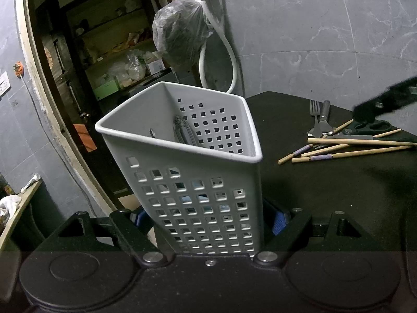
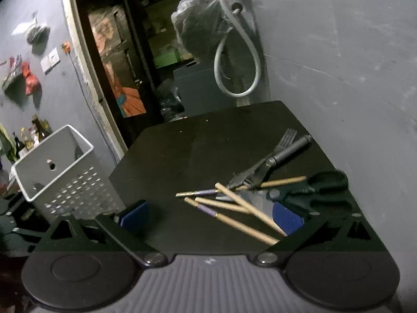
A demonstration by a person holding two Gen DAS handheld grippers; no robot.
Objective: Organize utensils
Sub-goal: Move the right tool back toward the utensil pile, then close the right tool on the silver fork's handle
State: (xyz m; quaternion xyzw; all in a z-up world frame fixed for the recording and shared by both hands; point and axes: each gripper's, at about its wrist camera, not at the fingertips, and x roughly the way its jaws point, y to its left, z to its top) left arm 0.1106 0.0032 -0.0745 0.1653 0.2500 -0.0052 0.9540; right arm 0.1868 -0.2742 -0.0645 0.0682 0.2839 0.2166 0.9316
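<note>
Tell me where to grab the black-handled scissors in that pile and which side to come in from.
Grip the scissors at the neck just below the handle loops, coming from above on the right. The loops lie flat and clear of the pile there, while the blades run left under the chopsticks. The open right hand-held gripper would probably snag the sticks if it came at the blades.

Both wrist cams fwd-down; shared: caddy [image 1: 182, 161], chopsticks [image 2: 234, 208].

A dark table [image 2: 208, 151] carries chopsticks [image 2: 234, 208], scissors [image 2: 312, 190], a fork [image 2: 286, 135] and a knife [image 2: 289, 151]
</note>
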